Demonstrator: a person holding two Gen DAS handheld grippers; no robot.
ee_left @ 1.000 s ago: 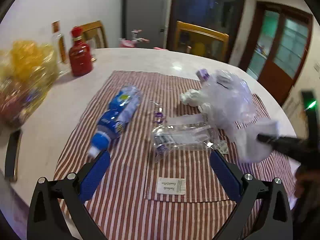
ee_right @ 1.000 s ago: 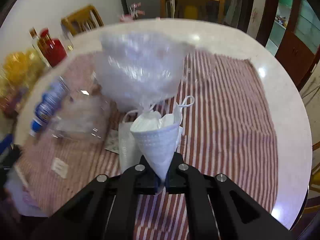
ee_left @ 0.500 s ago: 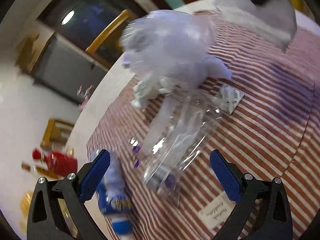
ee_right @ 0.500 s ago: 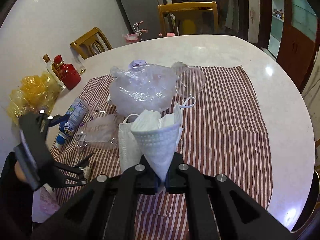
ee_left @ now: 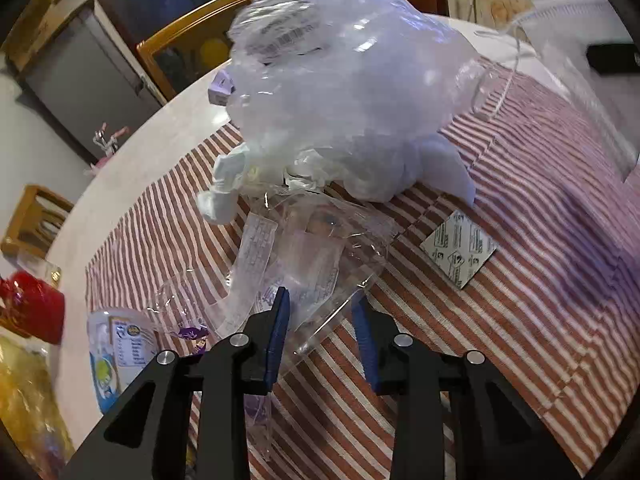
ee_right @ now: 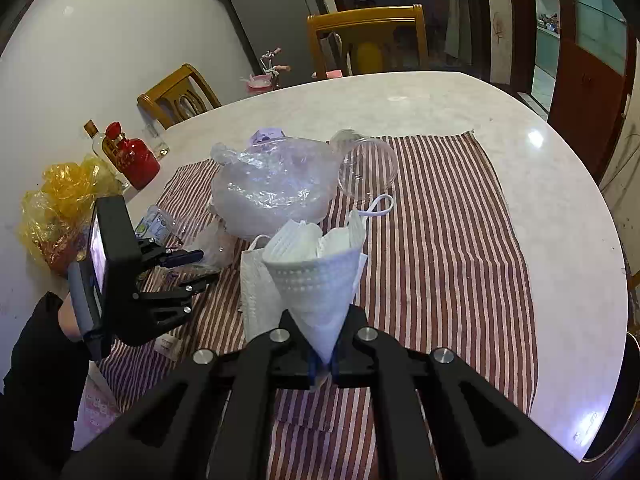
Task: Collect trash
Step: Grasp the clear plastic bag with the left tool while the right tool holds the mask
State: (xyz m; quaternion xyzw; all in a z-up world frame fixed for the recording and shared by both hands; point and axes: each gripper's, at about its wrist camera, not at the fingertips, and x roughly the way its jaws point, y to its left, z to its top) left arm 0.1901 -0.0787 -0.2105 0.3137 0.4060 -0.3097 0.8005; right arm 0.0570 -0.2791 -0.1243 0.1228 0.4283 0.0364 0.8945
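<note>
My left gripper (ee_left: 320,320) is down on the striped cloth (ee_left: 520,280), and its jaws are closing. A crumpled clear plastic wrapper (ee_left: 308,256) fills the gap between the blue pads, which touch it on both sides. From the right wrist view the left gripper (ee_right: 206,268) sits low at the left, by the same wrapper (ee_right: 212,244). My right gripper (ee_right: 324,360) is shut on a folded white face mask (ee_right: 316,276), held above the cloth. A bulging clear plastic bag (ee_left: 344,80) with white scraps lies just beyond the wrapper.
A blue-labelled plastic bottle (ee_left: 116,352) lies left of the wrapper, a grey sachet (ee_left: 460,252) to its right. A clear plastic cup (ee_right: 366,172) lies past the bag. A red bottle (ee_right: 132,156) and yellow bag (ee_right: 60,200) stand at the table's left edge. Wooden chairs (ee_right: 364,40) ring the table.
My left gripper rolled, dropped toward the clear wrapper, and its jaws went from wide apart to narrow around it. The right gripper kept the mask and lifted slightly.
</note>
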